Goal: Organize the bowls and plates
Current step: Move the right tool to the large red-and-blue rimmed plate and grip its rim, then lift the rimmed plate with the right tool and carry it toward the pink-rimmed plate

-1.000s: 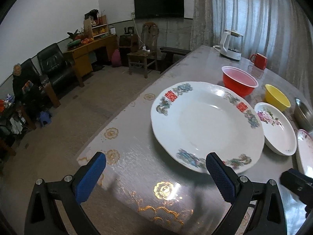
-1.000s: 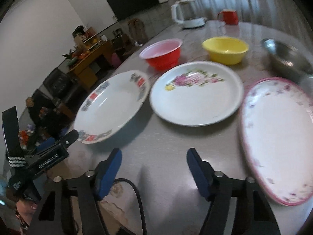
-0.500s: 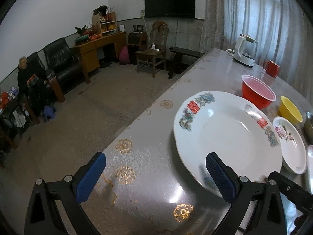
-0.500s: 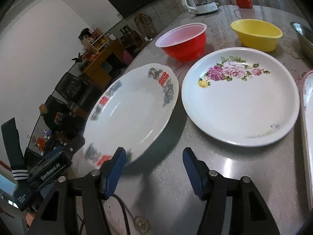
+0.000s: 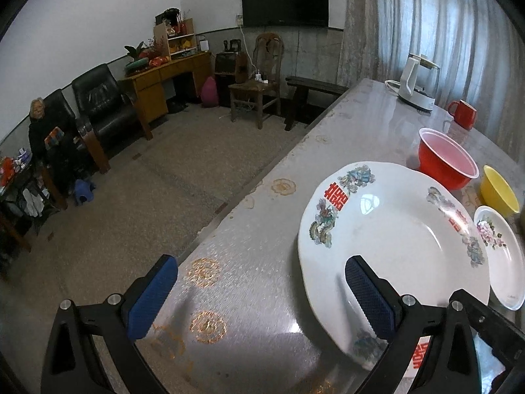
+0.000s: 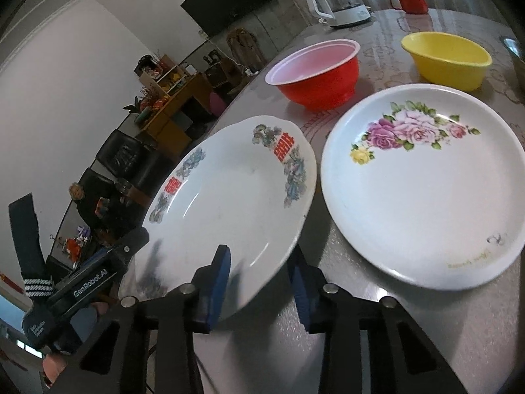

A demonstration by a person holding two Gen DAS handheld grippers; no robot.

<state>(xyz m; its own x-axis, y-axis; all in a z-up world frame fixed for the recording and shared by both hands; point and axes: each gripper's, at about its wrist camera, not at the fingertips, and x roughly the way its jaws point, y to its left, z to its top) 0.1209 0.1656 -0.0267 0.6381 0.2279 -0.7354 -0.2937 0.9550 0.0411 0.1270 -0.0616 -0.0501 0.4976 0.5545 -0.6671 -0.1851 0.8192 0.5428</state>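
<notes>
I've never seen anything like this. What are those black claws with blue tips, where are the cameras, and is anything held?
There is no robot: a person holds a two-finger gripper in each hand, each with a camera looking along its fingers. One picture is from the left gripper, which is open; the other is from the right gripper. The table holds a big plate, a rose plate, a red bowl and a yellow bowl. The right jaws have just been closing around the big plate's rim; whether they grip isn't clear.
</notes>
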